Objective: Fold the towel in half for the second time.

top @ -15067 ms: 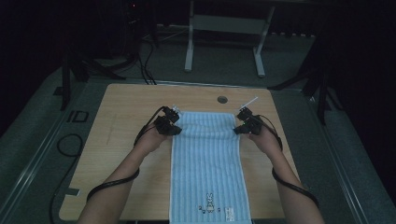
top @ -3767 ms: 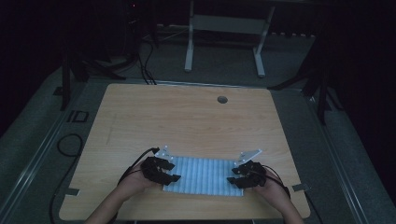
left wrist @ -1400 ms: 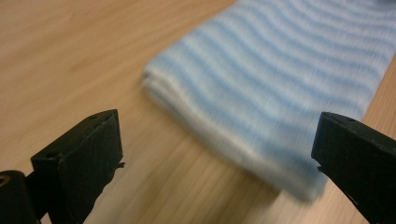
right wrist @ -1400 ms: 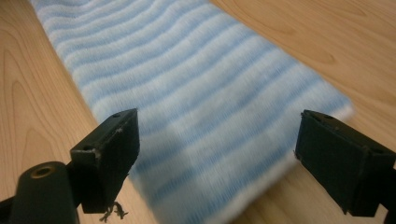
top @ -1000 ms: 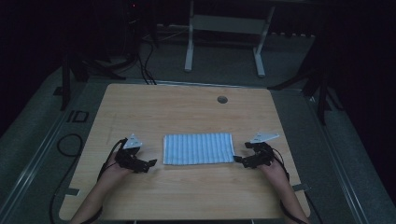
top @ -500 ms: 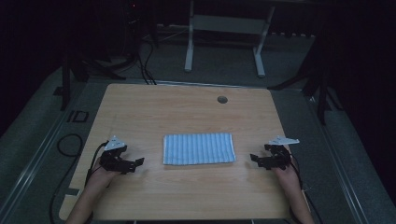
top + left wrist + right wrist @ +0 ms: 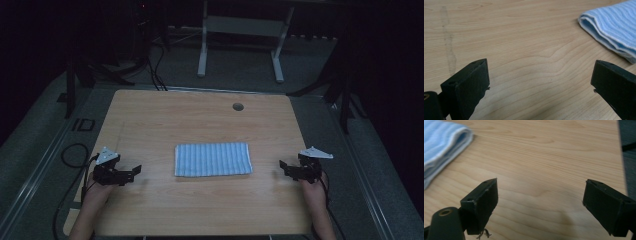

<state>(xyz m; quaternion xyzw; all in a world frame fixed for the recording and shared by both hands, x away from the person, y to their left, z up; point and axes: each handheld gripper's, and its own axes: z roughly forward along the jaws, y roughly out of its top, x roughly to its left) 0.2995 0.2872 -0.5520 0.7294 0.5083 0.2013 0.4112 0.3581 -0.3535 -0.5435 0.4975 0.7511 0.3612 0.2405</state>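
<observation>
Dark floor and the legs of a pale metal stand are seen behind the light wooden table (image 7: 200, 120), on which the blue-and-white striped cloth (image 7: 212, 159), folded into a compact rectangle, lies flat near the middle. Fifteen seconds ago the cloth was spread long toward the person and was held at its far corners; since then it has been folded down to this small stack, and within the last second both hands have been drawn outward from it. The left tongs (image 7: 131, 173) are now held well apart from the cloth's left edge, and the right tongs (image 7: 285, 167) are likewise withdrawn beyond its right edge. In both gripper views the black jaws are seen spread wide over bare wood with nothing between them, a folded corner of the cloth lying off to the side. From the release and the widening gap, the folding is judged to be finished, with only the retreat of the hands left
</observation>
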